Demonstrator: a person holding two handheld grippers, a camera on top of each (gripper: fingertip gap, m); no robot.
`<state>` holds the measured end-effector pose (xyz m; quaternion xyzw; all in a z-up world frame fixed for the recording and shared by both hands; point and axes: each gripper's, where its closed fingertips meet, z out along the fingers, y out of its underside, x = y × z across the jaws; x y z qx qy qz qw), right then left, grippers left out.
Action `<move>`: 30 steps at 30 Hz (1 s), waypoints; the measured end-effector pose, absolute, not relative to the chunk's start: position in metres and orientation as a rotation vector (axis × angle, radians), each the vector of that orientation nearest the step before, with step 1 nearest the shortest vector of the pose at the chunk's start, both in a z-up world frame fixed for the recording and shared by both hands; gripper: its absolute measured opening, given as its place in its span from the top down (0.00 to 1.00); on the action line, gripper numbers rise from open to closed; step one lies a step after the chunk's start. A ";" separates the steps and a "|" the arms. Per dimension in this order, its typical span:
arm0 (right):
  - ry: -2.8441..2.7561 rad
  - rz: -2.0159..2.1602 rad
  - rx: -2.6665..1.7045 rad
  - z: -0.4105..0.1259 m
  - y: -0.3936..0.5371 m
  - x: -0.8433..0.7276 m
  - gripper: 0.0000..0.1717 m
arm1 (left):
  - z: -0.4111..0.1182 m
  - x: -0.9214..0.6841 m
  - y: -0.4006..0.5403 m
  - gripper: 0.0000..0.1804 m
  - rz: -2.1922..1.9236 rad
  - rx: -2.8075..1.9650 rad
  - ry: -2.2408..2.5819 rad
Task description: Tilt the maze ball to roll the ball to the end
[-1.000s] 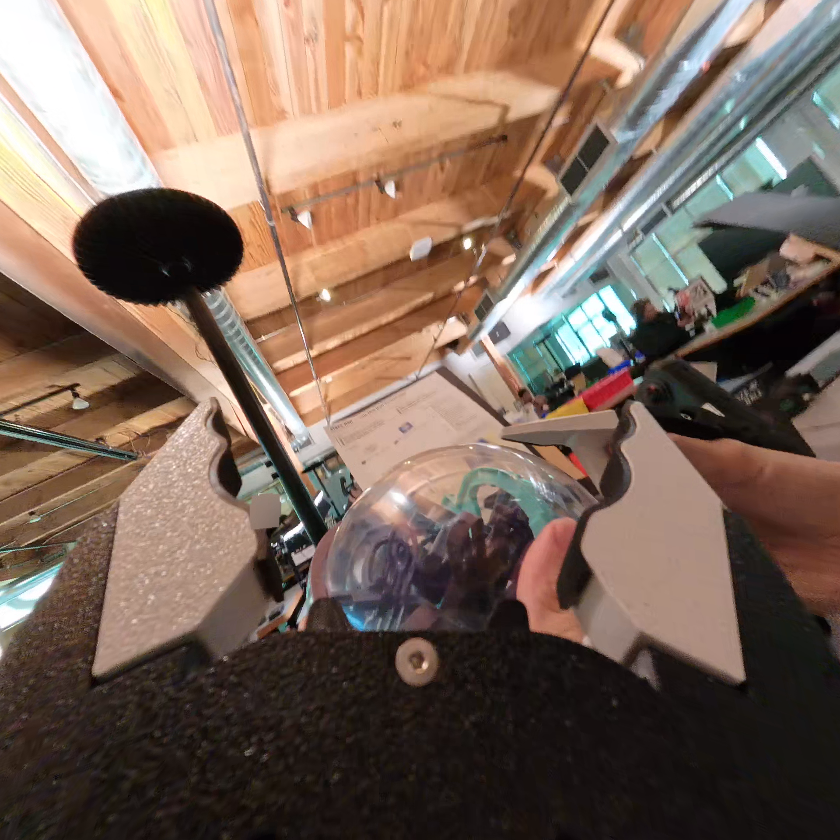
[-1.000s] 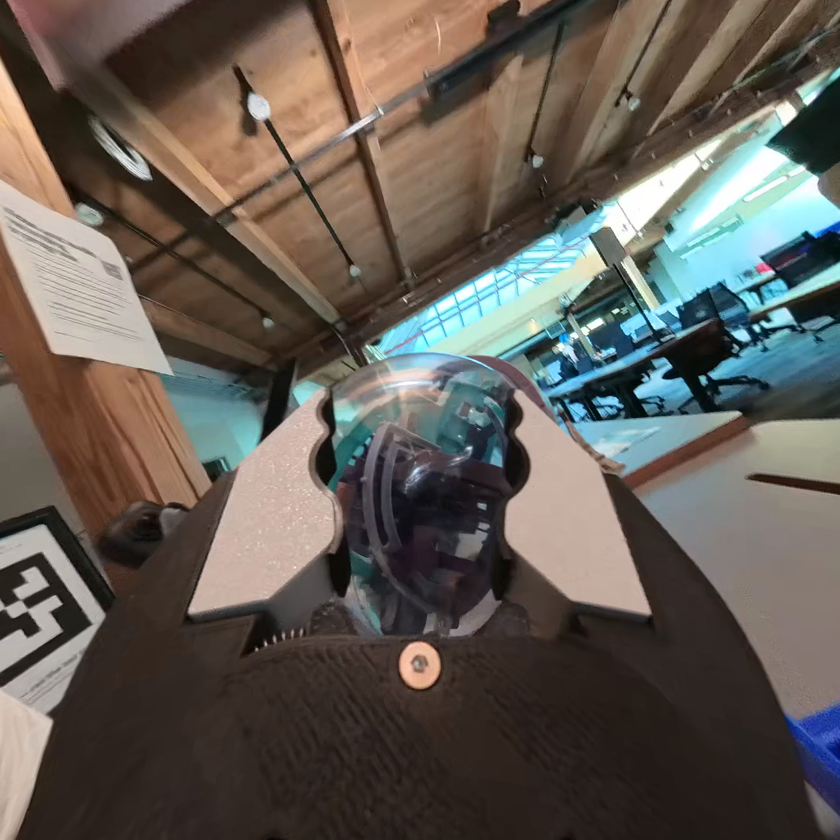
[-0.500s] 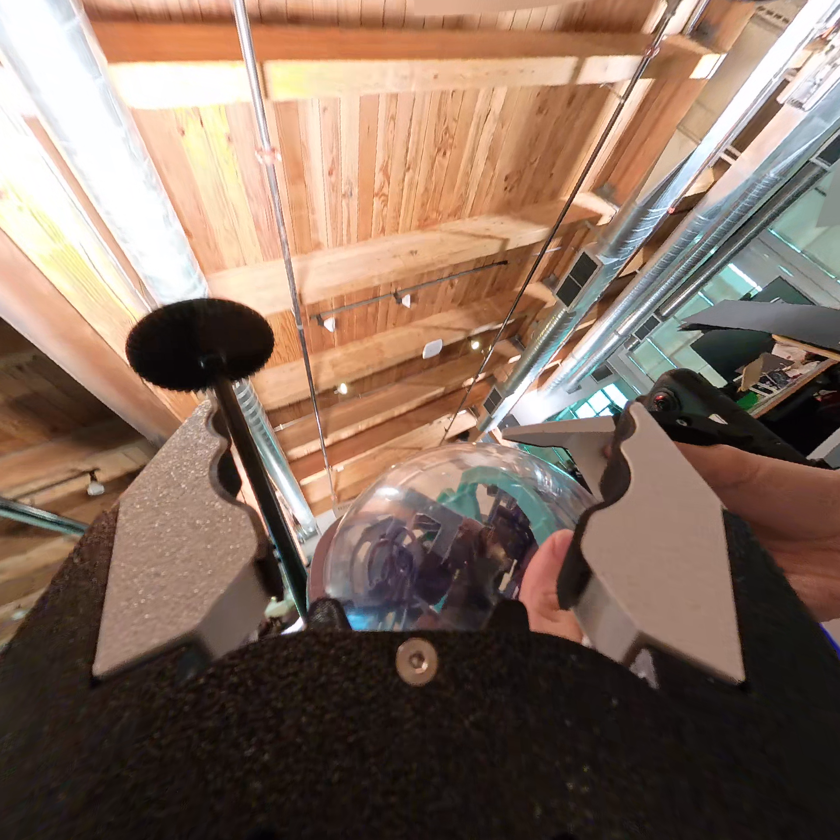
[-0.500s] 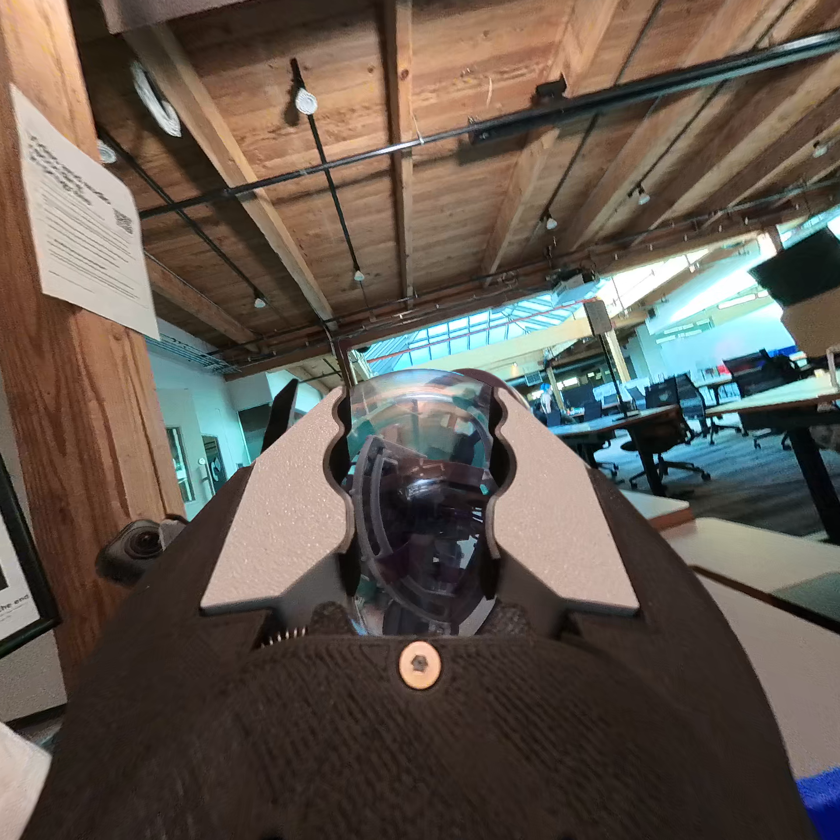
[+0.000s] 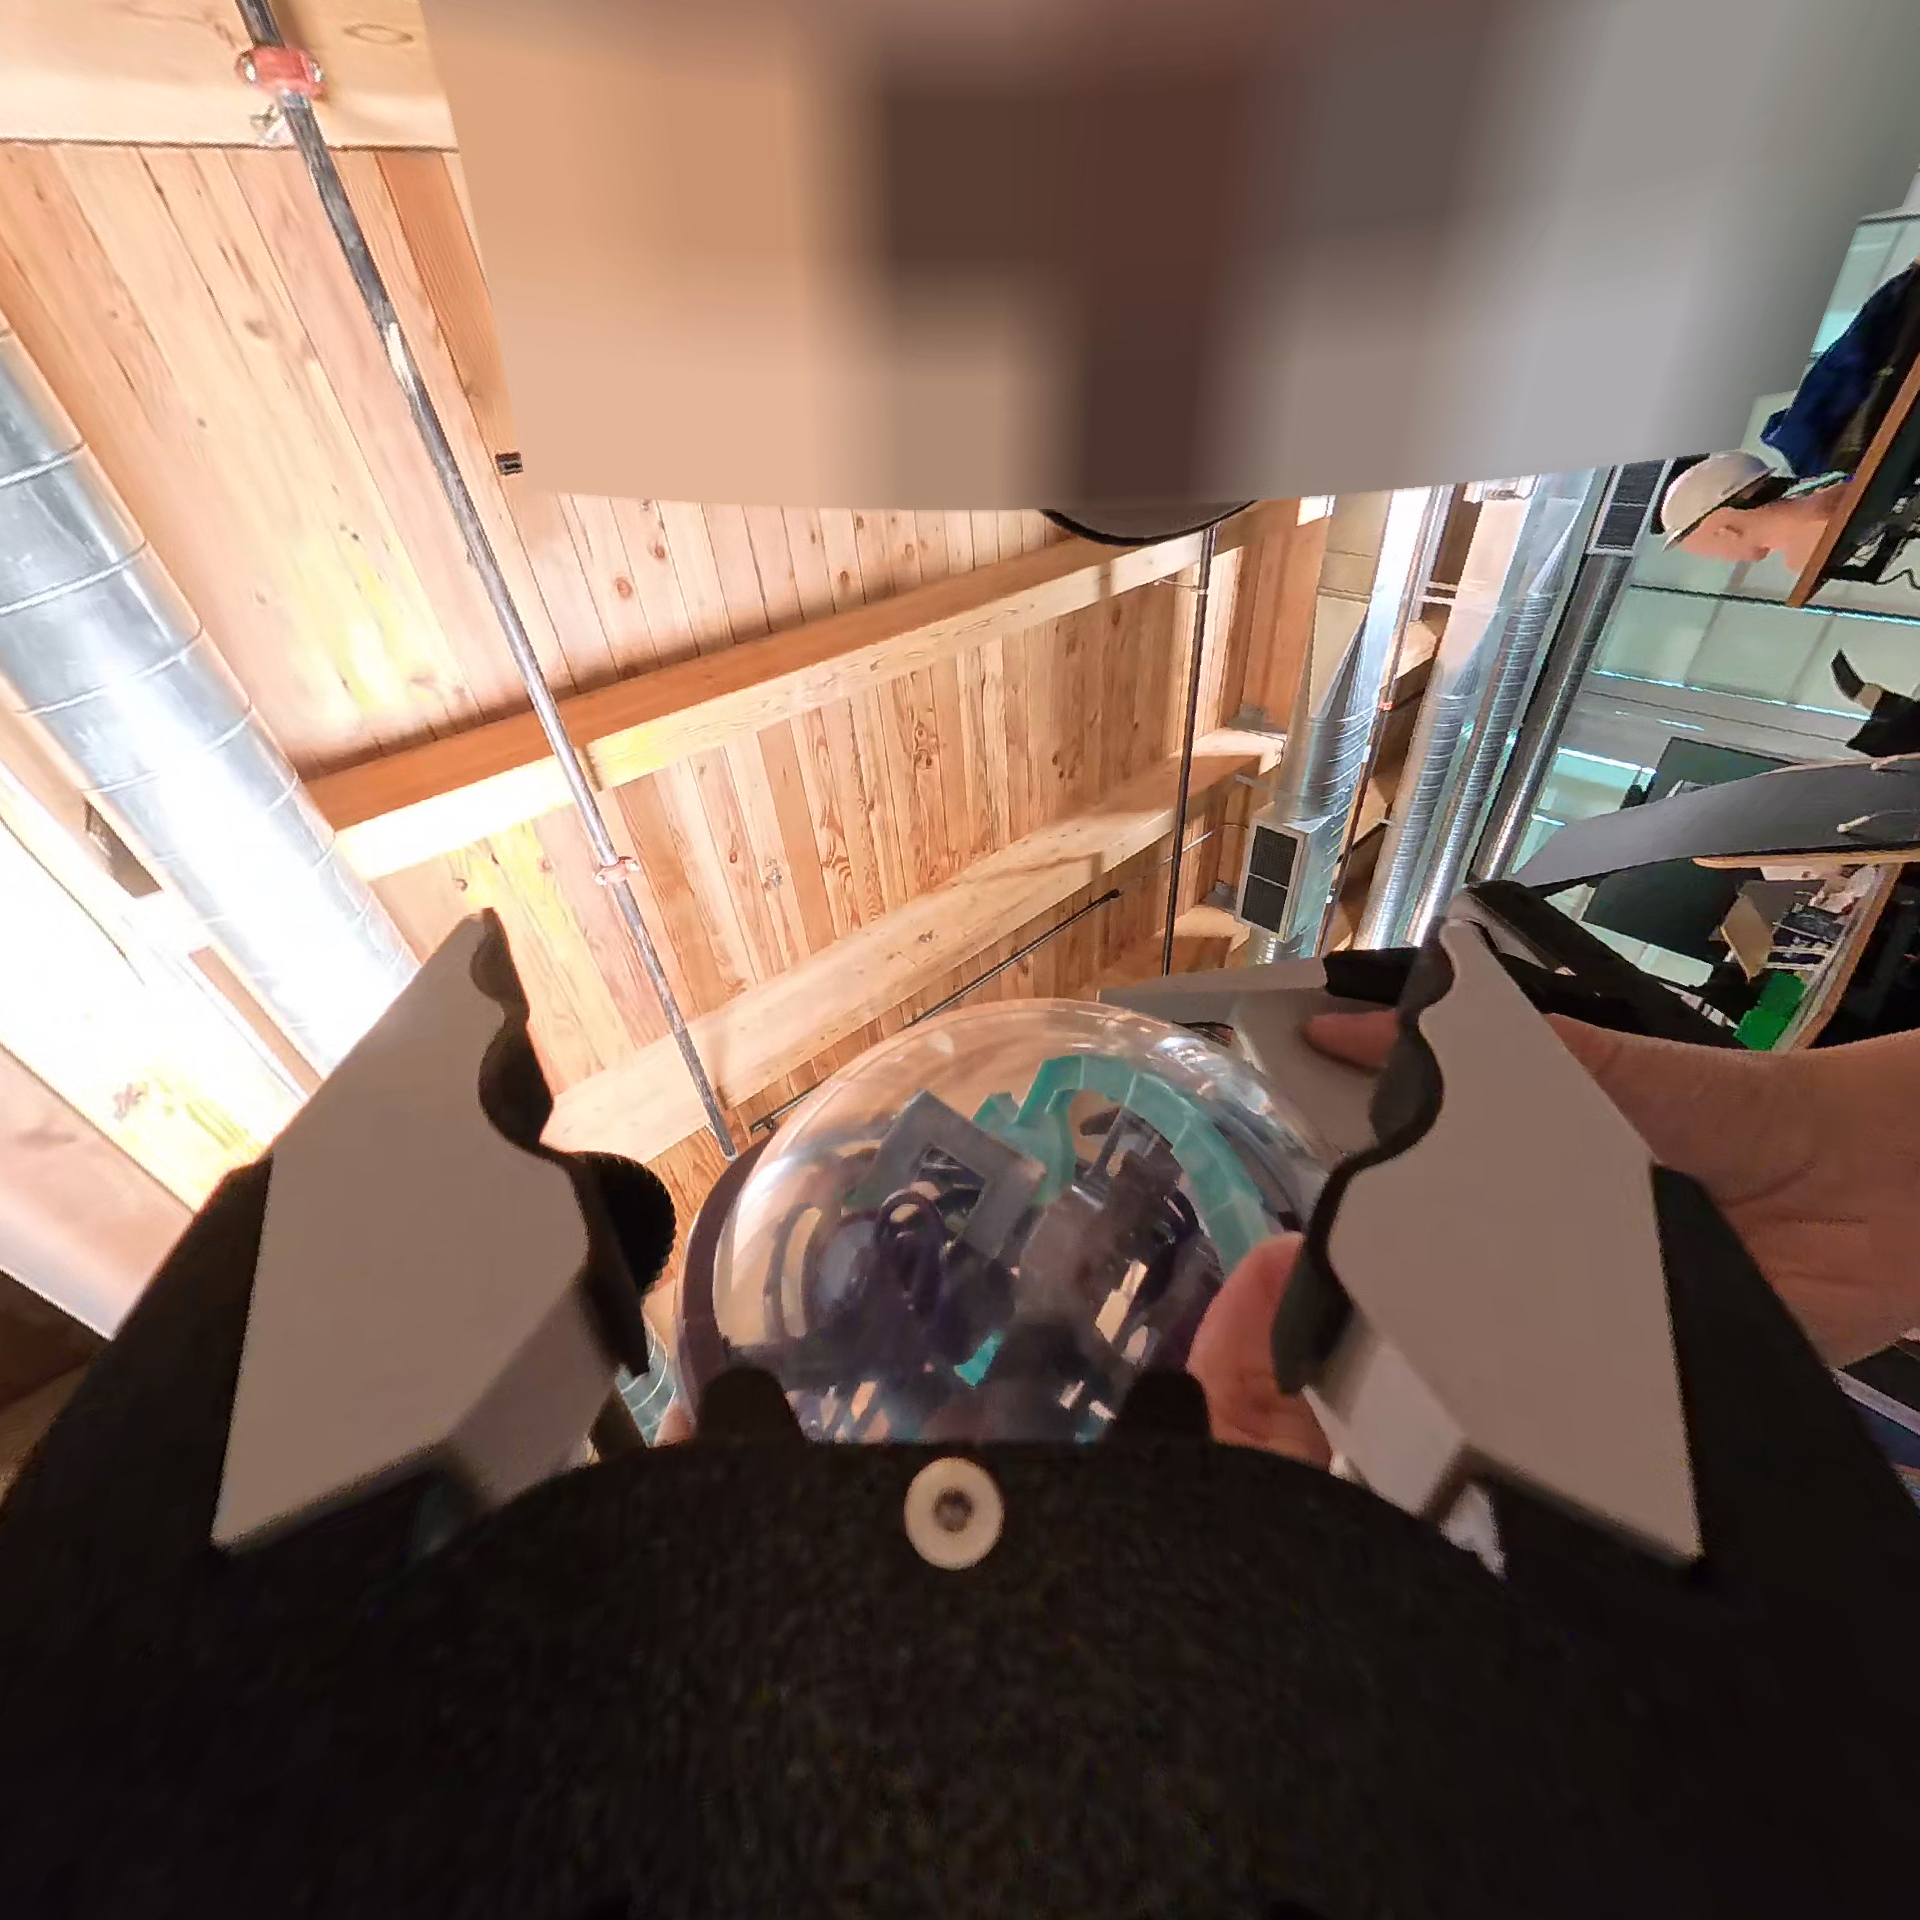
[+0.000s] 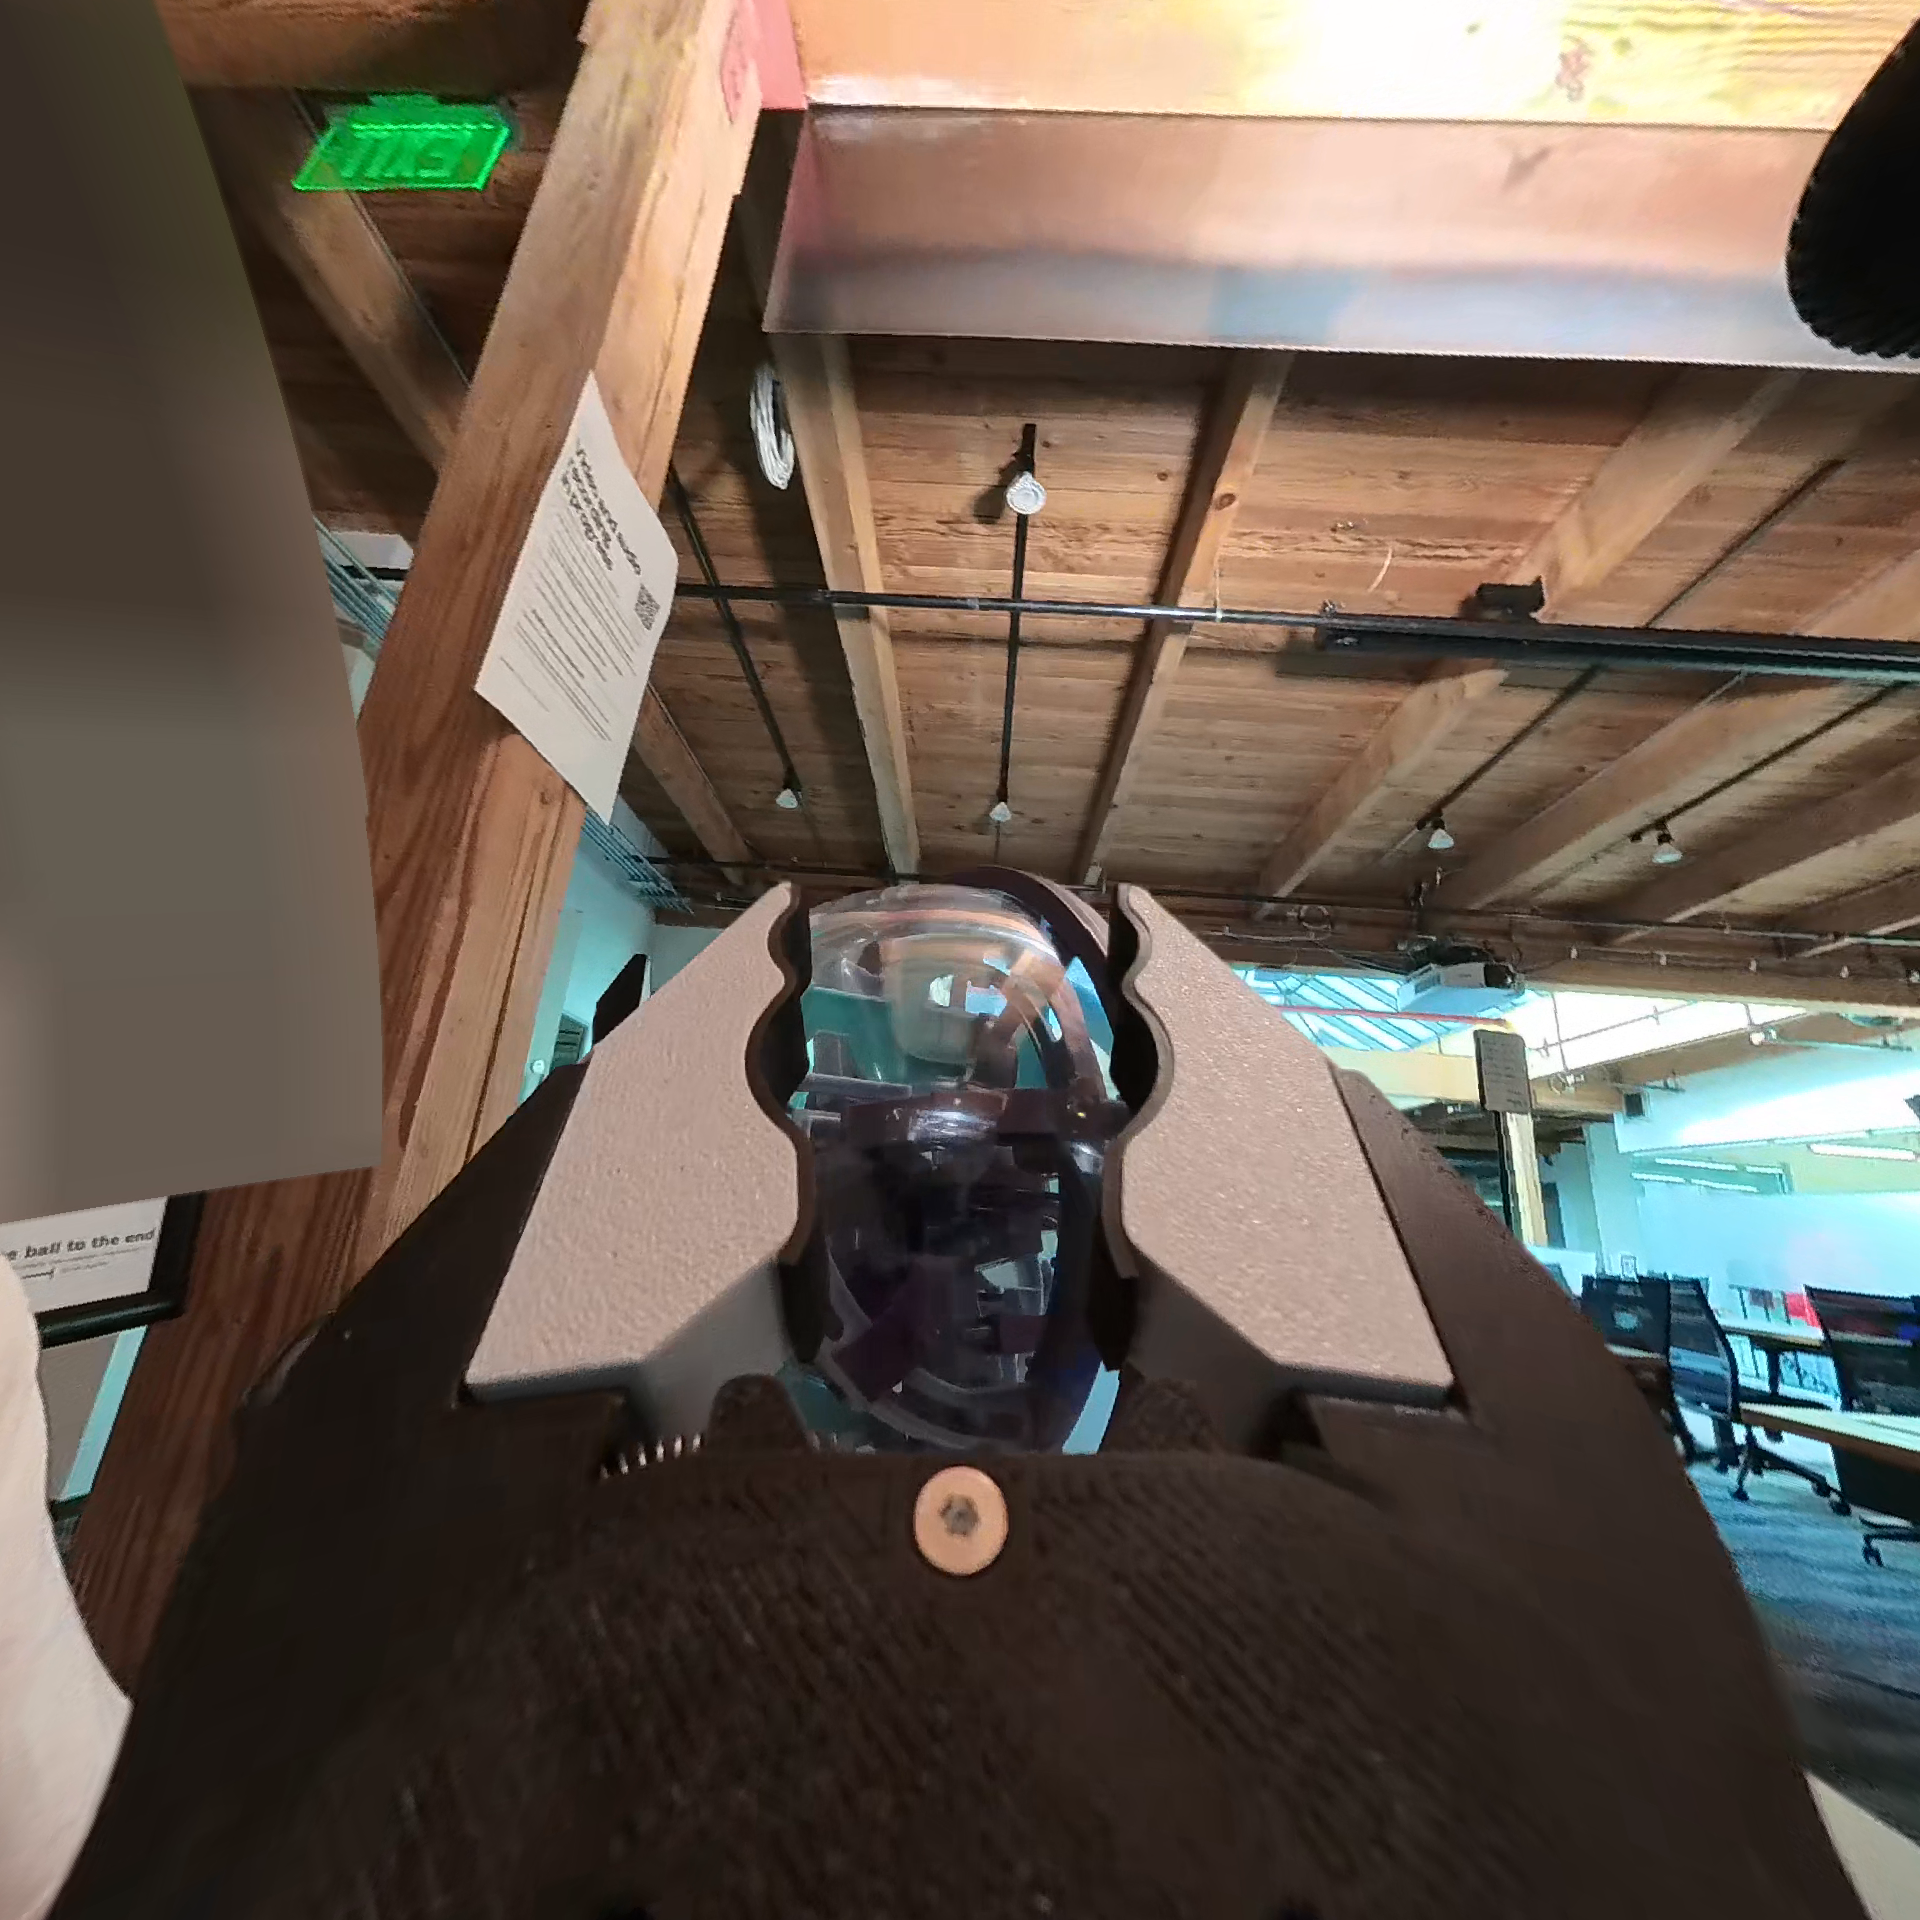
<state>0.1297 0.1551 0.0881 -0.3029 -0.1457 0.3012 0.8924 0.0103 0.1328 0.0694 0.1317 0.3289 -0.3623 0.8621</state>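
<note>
Right tongs [image 6: 951, 1049] clamp the clear maze ball [image 6: 935, 1164]; left tongs [image 5: 961, 1049] stand wide open. Inner ball position indeterminate; tilting apparently unfinished.

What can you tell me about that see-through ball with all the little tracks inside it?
The maze ball is a clear plastic sphere packed with teal, grey and dark purple tracks, with a dark band round its shell. It is held up in the air beneath a wooden ceiling. The right gripper clamps it, a pad against each side. The left gripper stands wide open around it, its left finger clear of the shell. A hand shows beside the ball. The small rolling ball cannot be made out.
</note>
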 end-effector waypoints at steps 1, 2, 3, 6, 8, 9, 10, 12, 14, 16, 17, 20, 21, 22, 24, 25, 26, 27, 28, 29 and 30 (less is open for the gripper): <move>-0.314 0.621 -0.617 0.089 0.153 0.128 0.68 | 0.069 0.009 0.131 0.13 -0.756 0.285 0.689; -0.328 0.613 -0.607 0.089 0.151 0.126 0.68 | 0.069 0.008 0.129 0.13 -0.752 0.294 0.689; -0.339 0.606 -0.597 0.090 0.148 0.125 0.68 | 0.070 0.007 0.128 0.13 -0.748 0.302 0.689; -0.367 0.594 -0.581 0.091 0.144 0.120 0.68 | 0.070 0.004 0.123 0.13 -0.737 0.318 0.687; -0.366 0.602 -0.573 0.091 0.143 0.120 0.68 | 0.070 0.004 0.121 0.13 -0.724 0.326 0.691; -0.359 0.612 -0.574 0.091 0.143 0.121 0.68 | 0.070 0.004 0.120 0.13 -0.718 0.325 0.694; -0.352 0.620 -0.576 0.091 0.144 0.122 0.68 | 0.070 0.005 0.120 0.13 -0.711 0.319 0.700; -0.331 0.631 -0.588 0.090 0.148 0.124 0.68 | 0.072 0.009 0.120 0.13 -0.693 0.293 0.713; -0.316 0.644 -0.607 0.088 0.152 0.126 0.68 | 0.074 0.012 0.123 0.13 -0.672 0.260 0.713; -0.302 0.659 -0.606 0.087 0.154 0.128 0.67 | 0.075 0.014 0.123 0.13 -0.662 0.248 0.717; -0.299 0.666 -0.603 0.087 0.154 0.129 0.67 | 0.074 0.014 0.122 0.13 -0.660 0.251 0.719; -0.302 0.669 -0.597 0.088 0.152 0.129 0.68 | 0.074 0.013 0.121 0.14 -0.658 0.262 0.720; -0.309 0.663 -0.597 0.088 0.152 0.128 0.68 | 0.074 0.013 0.120 0.14 -0.657 0.263 0.719; -0.314 0.659 -0.596 0.088 0.151 0.127 0.68 | 0.074 0.013 0.120 0.14 -0.656 0.265 0.718; -0.321 0.658 -0.593 0.089 0.150 0.127 0.68 | 0.074 0.012 0.119 0.14 -0.655 0.269 0.717; -0.323 0.657 -0.591 0.089 0.149 0.126 0.68 | 0.073 0.012 0.118 0.14 -0.655 0.272 0.718; -0.323 0.657 -0.589 0.089 0.149 0.126 0.68 | 0.073 0.012 0.118 0.14 -0.653 0.274 0.718; -0.325 0.658 -0.587 0.089 0.149 0.126 0.68 | 0.073 0.012 0.117 0.14 -0.651 0.276 0.718; -0.331 0.657 -0.581 0.089 0.148 0.125 0.68 | 0.073 0.011 0.116 0.14 -0.650 0.281 0.718; -0.340 0.656 -0.571 0.089 0.146 0.124 0.68 | 0.073 0.010 0.115 0.14 -0.648 0.292 0.717; -0.350 0.657 -0.556 0.090 0.143 0.124 0.68 | 0.072 0.008 0.112 0.14 -0.645 0.311 0.716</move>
